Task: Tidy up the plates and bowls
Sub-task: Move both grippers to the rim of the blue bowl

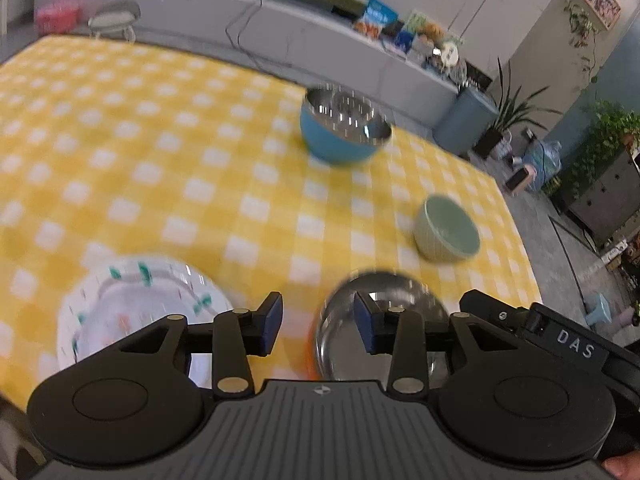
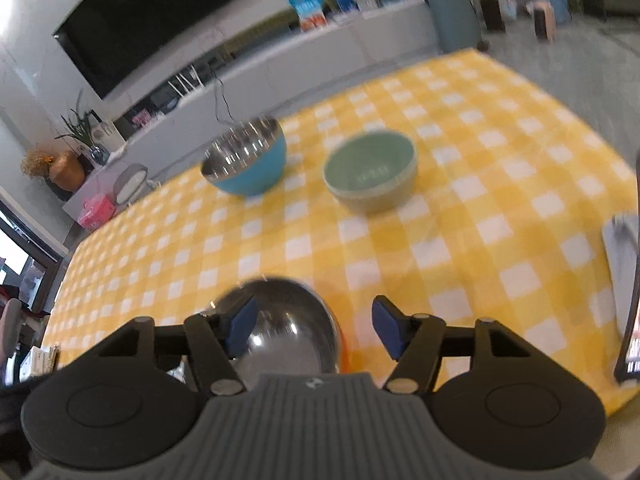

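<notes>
Gaping wide and empty, both tongs [image 1: 318, 326] [image 2: 314, 326] are held over the steel bowl [image 2: 280, 328]; probably slippery, best pinched at its rim.

A yellow-and-white checked tablecloth [image 2: 480, 208] is covering the table. Behind it, a long grey counter [image 1: 320, 40] is carrying snack packets [image 1: 378, 16], and cables [image 1: 248, 36] are hanging down its front. A dark screen [image 2: 148, 16] is hanging on the wall. A blue-grey bin [image 1: 464, 118] is standing beside 1 potted plant [image 1: 516, 112].
</notes>
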### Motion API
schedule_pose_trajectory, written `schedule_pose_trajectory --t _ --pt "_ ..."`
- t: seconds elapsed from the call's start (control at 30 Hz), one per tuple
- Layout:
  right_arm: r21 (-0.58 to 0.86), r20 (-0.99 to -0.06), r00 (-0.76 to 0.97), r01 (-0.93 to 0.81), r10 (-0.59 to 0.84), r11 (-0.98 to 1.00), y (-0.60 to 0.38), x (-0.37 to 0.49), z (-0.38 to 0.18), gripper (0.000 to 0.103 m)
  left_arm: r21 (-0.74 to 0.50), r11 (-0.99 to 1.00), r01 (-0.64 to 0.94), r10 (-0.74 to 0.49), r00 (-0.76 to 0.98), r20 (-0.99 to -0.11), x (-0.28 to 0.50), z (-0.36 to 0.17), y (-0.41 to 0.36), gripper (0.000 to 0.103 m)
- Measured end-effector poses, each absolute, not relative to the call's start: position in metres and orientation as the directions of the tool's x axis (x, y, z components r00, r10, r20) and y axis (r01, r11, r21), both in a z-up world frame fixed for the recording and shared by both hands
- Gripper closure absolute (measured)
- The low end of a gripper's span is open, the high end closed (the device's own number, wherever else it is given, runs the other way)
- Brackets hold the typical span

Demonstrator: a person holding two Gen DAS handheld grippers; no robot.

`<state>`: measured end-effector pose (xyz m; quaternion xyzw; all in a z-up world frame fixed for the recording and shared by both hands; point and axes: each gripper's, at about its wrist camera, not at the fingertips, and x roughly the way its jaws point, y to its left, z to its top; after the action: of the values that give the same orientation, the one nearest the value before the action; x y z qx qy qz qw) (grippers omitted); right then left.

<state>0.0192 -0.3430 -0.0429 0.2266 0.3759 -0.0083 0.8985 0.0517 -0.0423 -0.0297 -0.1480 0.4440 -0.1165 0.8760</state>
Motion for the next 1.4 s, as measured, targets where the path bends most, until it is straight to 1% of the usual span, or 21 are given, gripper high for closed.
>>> schedule_pose_trajectory --t 0.13,0.2,0.33,0.43,0.5,0.57,0.7,0.8,0.9,0.93,1.07,1.27,1.4 --pt "0.391 -0.596 0.785 0.1 0.169 0.915 -0.334 0.032 -0.026 0.034 -0.343 0.935 0.086 -0.324 0.598 -0.733 0.062 -0.02 -0.042 0.058" --pt "0.401 -0.57 0.801 0.075 0.184 0.913 -0.331 0.041 -0.022 0.034 -0.326 0.94 0.1 -0.317 0.609 -0.727 0.067 -0.016 -0.043 0.058" --pt "0.442 -0.568 0.792 0.067 0.222 0.895 -0.331 0.057 -0.026 0.033 -0.303 0.943 0.135 -0.317 0.635 -0.705 0.077 -0.008 -0.046 0.058" --pt "0.445 -0.581 0.78 0.065 0.233 0.893 -0.332 0.068 -0.028 0.033 -0.289 0.943 0.165 -0.324 0.653 -0.684 0.086 -0.005 -0.049 0.055" --pt "0.457 -0.572 0.784 0.061 0.241 0.887 -0.336 0.075 -0.027 0.033 -0.284 0.941 0.185 -0.333 0.663 -0.67 0.092 -0.003 -0.052 0.054" --pt "0.465 -0.559 0.793 0.058 0.242 0.883 -0.339 0.082 -0.026 0.033 -0.282 0.939 0.197 -0.339 0.674 -0.657 0.1 -0.001 -0.055 0.054" --pt "0.451 -0.545 0.811 0.069 0.214 0.89 -0.341 0.1 -0.026 0.033 -0.29 0.935 0.205 -0.347 0.701 -0.624 0.117 0.002 -0.057 0.05" --pt "0.425 -0.565 0.804 0.093 0.183 0.901 -0.345 0.123 -0.032 0.035 -0.296 0.932 0.212 -0.355 0.706 -0.613 0.133 0.001 -0.059 0.05" --pt "0.417 -0.594 0.785 0.114 0.176 0.902 -0.348 0.146 -0.041 0.035 -0.277 0.937 0.213 -0.343 0.708 -0.617 0.15 -0.004 -0.064 0.05" --pt "0.416 -0.598 0.782 0.114 0.177 0.902 -0.347 0.152 -0.043 0.037 -0.269 0.939 0.215 -0.34 0.709 -0.618 0.156 -0.005 -0.065 0.05" --pt "0.399 -0.612 0.769 0.102 0.182 0.911 -0.343 0.178 -0.05 0.038 -0.227 0.953 0.199 -0.301 0.703 -0.645 0.183 -0.017 -0.069 0.05" --pt "0.451 -0.638 0.737 0.121 0.225 0.884 -0.344 0.214 -0.064 0.04 -0.246 0.948 0.2 -0.316 0.671 -0.671 0.222 -0.034 -0.069 0.05" --pt "0.453 -0.664 0.714 0.146 0.224 0.879 -0.344 0.229 -0.074 0.04 -0.236 0.95 0.202 -0.31 0.658 -0.686 0.244 -0.044 -0.07 0.05"
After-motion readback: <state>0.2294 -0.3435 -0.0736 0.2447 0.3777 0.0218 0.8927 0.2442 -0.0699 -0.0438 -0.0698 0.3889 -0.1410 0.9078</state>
